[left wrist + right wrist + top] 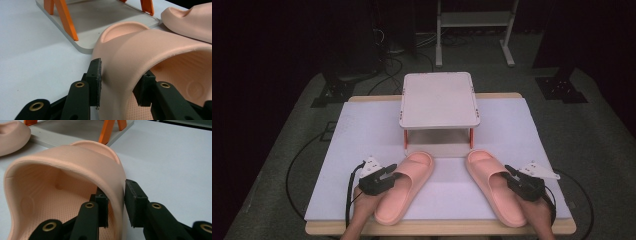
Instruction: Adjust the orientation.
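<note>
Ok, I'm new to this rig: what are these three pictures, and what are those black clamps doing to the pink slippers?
A person holds two hand-operated clamps. One picture looks down from above the table; the other two come from cameras riding on each clamp.

On the white table stands a small rack with orange legs. In front of it lie two pink slippers.

The left gripper has one jaw outside and one inside the strap of the left slipper, pinching its side wall. The right gripper grips the right slipper the same way. Both slippers rest on the table.
</note>
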